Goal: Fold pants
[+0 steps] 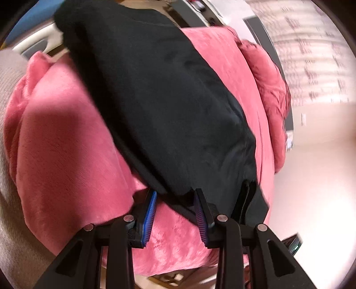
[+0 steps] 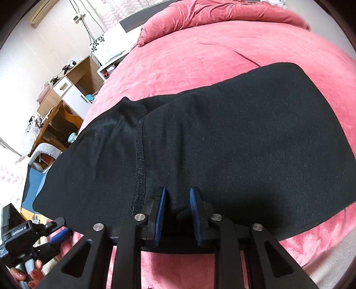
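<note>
pink plush blanket [image 2: 200, 55] over bed, rumpled pink duvet [image 2: 222, 11], wooden desk [image 2: 57, 126], white drawer cabinet [image 2: 73, 93]

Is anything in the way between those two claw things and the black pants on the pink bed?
Nothing visible. The black pants lie on the pink blanket, and fabric already sits between the blue pads of both the right gripper and the left gripper.

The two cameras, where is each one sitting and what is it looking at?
Left wrist: on the left gripper, looking down along black pants on a pink blanket; only its fingers show.
Right wrist: on the right gripper, looking across the pants; a hand shows at lower left.
Both share pants and blanket.
</note>
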Motion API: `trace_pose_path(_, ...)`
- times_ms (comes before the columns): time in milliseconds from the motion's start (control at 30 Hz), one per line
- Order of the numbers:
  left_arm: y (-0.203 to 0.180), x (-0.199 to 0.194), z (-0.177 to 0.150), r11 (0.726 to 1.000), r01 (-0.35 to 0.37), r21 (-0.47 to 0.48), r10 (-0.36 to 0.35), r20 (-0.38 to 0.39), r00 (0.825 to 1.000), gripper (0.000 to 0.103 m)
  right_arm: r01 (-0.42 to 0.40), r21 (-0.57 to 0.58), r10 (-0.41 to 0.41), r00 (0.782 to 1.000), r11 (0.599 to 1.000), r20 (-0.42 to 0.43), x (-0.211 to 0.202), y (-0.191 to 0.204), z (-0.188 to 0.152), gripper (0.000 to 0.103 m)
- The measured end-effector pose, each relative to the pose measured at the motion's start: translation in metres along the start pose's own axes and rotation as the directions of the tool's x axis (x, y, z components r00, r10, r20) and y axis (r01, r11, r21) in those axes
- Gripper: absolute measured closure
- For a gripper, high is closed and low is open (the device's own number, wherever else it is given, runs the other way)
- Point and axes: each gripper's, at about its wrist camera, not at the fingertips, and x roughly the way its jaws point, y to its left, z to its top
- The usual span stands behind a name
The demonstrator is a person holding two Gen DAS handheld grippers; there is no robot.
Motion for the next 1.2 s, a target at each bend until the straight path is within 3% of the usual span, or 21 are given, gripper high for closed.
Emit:
trace_pose_path(67, 0.001, -0.010, 0.002, 0.999, -0.007, -0.032, 0.008, 0.028, 1.000, 0.067, -0.006, 0.007, 0.006, 1.000, 1.000, -0.003, 0.002, 0.000, 0.001, 0.080)
trace_pose_path(200, -0.007, -0.026, 0.009, 1.000, -0.020, -0.021, 0.023, 0.157, 0.987, 0.035, -0.018, 0.023, 0.018, 1.000, 1.000, -0.003, 0.001, -0.005, 0.001, 0.080)
trace_pose_path(300, -0.008, -0.025, 0.019, 0.997, -0.069, -0.032, 0.073, 0.166, 0.983, 0.035, -0.014, 0.022, 0.014, 1.000, 1.000, -0.003, 0.000, -0.005, 0.000, 0.080)
trace_pose_path(533, -0.001, -0.028, 0.033, 0.991, -0.081, -0.108, 0.096, 0.142, 0.985, 0.033, -0.033, 0.048, 0.033, 0.999, 0.998, -0.006, 0.000, -0.012, 0.001, 0.080)
trace_pose_path(667, 0.003, -0.021, 0.046, 0.985, -0.018, -0.173, 0.053, 0.203, 0.978, 0.034, -0.027, 0.036, 0.027, 1.000, 0.999, -0.003, -0.001, -0.011, 0.001, 0.080)
trace_pose_path(800, 0.001, -0.026, 0.046, 0.980, 0.184, -0.081, -0.146, 0.336, 0.930, 0.035, -0.032, 0.038, 0.032, 0.999, 0.999, -0.004, -0.001, -0.013, 0.001, 0.080)
trace_pose_path(933, 0.003, -0.017, 0.056, 0.981, 0.195, 0.003, -0.185, 0.333, 0.925, 0.043, -0.023, 0.030, 0.023, 1.000, 0.999, 0.000, -0.001, -0.010, 0.000, 0.080)
trace_pose_path(1067, 0.016, -0.010, 0.063, 0.971, 0.231, -0.056, -0.200, 0.332, 0.922, 0.055, -0.020, 0.014, 0.019, 0.999, 1.000, 0.026, -0.007, -0.004, 0.000, 0.077)
trace_pose_path(1133, 0.017, -0.009, 0.066, 0.973, 0.227, -0.051, -0.200, 0.320, 0.926, 0.078, -0.049, -0.019, 0.050, 0.998, 0.999, 0.048, -0.011, 0.006, -0.001, 0.077)
trace_pose_path(1200, 0.017, -0.010, 0.069, 0.974, 0.222, -0.037, -0.200, 0.303, 0.932, 0.082, -0.080, -0.059, 0.083, 0.996, 0.995, 0.045, -0.011, 0.019, -0.001, 0.077)
